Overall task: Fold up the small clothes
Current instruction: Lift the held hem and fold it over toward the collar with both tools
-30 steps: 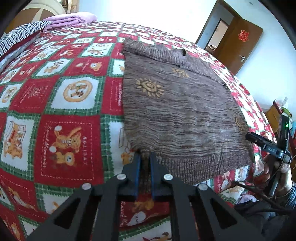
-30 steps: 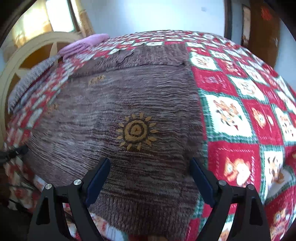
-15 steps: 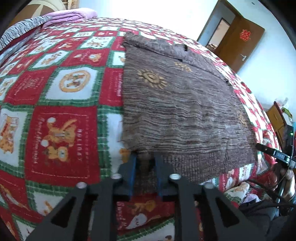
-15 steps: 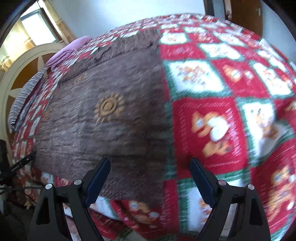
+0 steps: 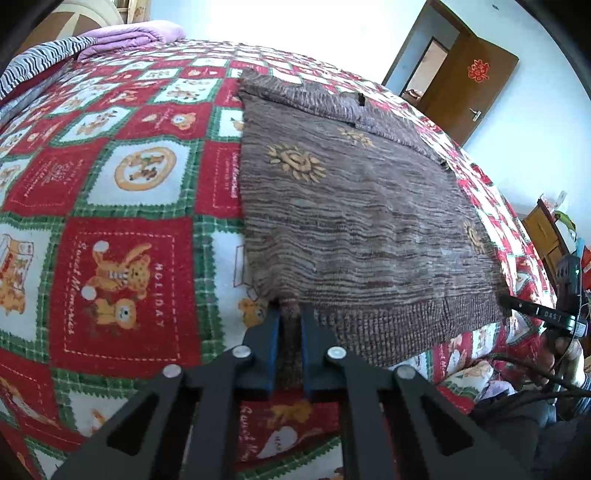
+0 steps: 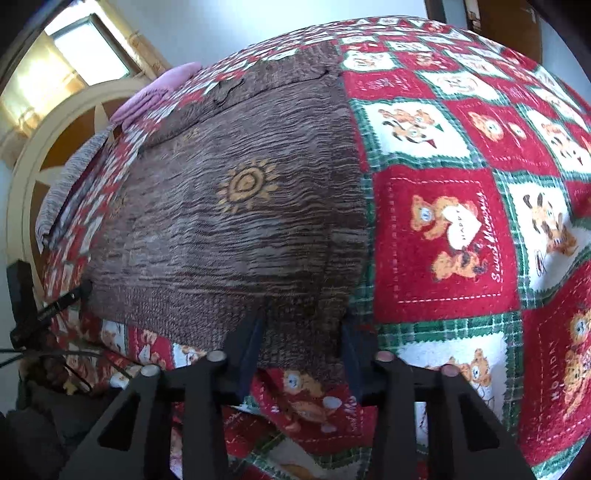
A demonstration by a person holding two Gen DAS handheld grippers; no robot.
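A brown knitted sweater [image 5: 351,221] with orange sun motifs lies flat on the bed, its ribbed hem toward me. My left gripper [image 5: 290,314] is closing, and its blue pads pinch the hem's left corner, which bunches between them. In the right wrist view the same sweater [image 6: 221,229] fills the left half. My right gripper [image 6: 301,328] is closing over the hem's right corner, and the knit fills the gap between its pads and puckers there. Each gripper shows at the far edge of the other's view.
A red, white and green teddy-bear bedspread [image 5: 110,184] covers the whole bed [image 6: 461,221]. Folded purple and striped blankets [image 5: 129,35] lie by the arched headboard [image 6: 48,158]. A brown door [image 5: 476,92] stands open at the right. A person's hand [image 5: 561,350] is at the bed's edge.
My right gripper has slid right along the hem to its right corner, and its jaws have narrowed from wide open onto the fabric. The left gripper loosened briefly and closed again on the left corner.
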